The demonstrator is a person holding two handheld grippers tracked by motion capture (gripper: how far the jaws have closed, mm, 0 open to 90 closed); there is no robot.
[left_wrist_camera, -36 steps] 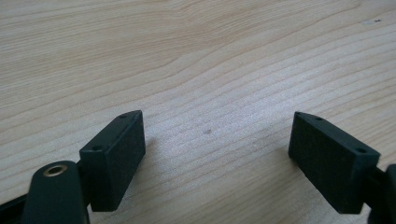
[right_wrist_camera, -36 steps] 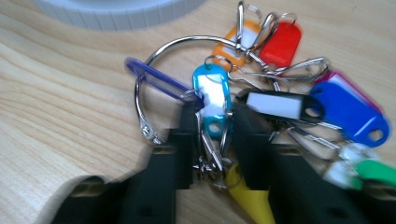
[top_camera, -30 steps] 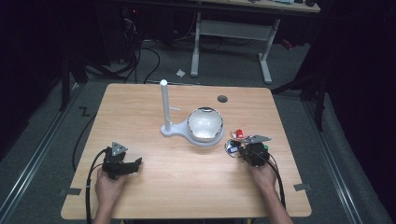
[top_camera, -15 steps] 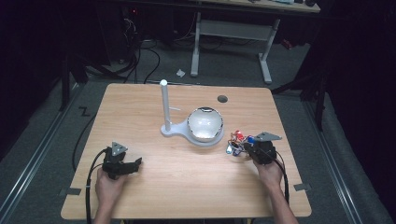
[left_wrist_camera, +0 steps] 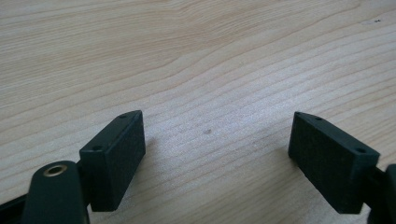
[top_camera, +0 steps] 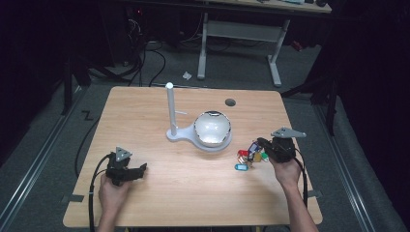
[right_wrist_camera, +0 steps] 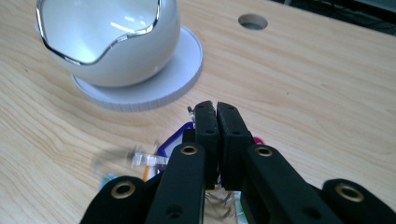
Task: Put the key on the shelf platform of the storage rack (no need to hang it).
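My right gripper [top_camera: 258, 143] is shut on a bunch of coloured key tags [top_camera: 247, 155] on a ring, right of the table's middle. In the right gripper view its jaws [right_wrist_camera: 216, 109] are pressed together, and the tags [right_wrist_camera: 173, 139] hang blurred beneath them. One blue tag [top_camera: 240, 167] lies low, by the tabletop. A white egg-shaped bowl [top_camera: 212, 128] on a round base stands just left of the bunch. Open and empty, my left gripper [top_camera: 141, 168] rests on the wood at the front left, with only bare tabletop between its jaws [left_wrist_camera: 217, 154].
A white post [top_camera: 170, 108] rises from the bowl's base [right_wrist_camera: 182, 79]. A round cable hole [top_camera: 230, 102] sits near the table's far edge. Beyond the table are a dark floor, cables and a desk frame [top_camera: 275, 53].
My right hand has risen and shifted right, with the key tags coming up under its jaws. The left hand and gripper have stayed put.
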